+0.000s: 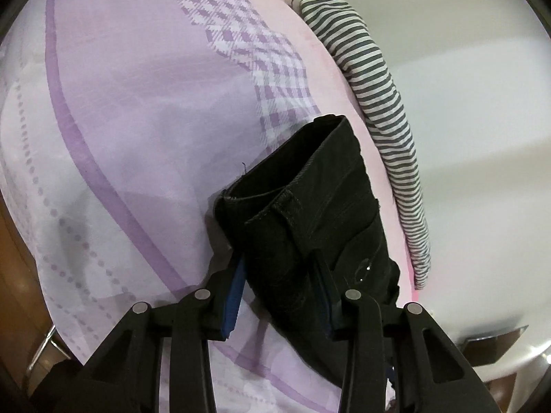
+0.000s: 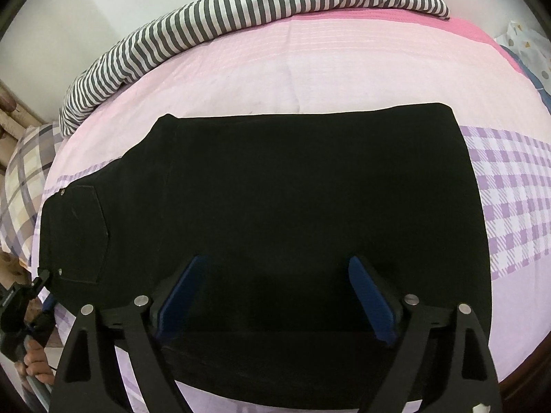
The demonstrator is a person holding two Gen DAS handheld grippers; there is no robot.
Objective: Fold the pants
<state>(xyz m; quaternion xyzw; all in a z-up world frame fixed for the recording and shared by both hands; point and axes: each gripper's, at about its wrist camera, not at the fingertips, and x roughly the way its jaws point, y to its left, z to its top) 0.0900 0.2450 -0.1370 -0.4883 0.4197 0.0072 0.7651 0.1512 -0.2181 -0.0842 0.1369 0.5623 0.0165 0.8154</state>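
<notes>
Black pants (image 2: 292, 206) lie flat on the pink and purple bedsheet (image 2: 275, 69), folded lengthwise, with the waist and back pocket (image 2: 79, 234) at the left. My right gripper (image 2: 275, 268) is open, its blue pads (image 2: 372, 303) spread just above the pants' near edge. My left gripper (image 1: 280, 265) is shut on the waistband end of the pants (image 1: 310, 206), blue pads (image 1: 234, 292) pressing the fabric from both sides. The left gripper also shows at the far left of the right wrist view (image 2: 38, 285), at the waist corner.
A grey-and-white striped cloth (image 2: 241, 10) lies rolled along the far edge of the bed by a white wall. A plaid pillow (image 2: 24, 179) sits at the left. A wooden floor and bed edge (image 1: 20, 275) show at the left.
</notes>
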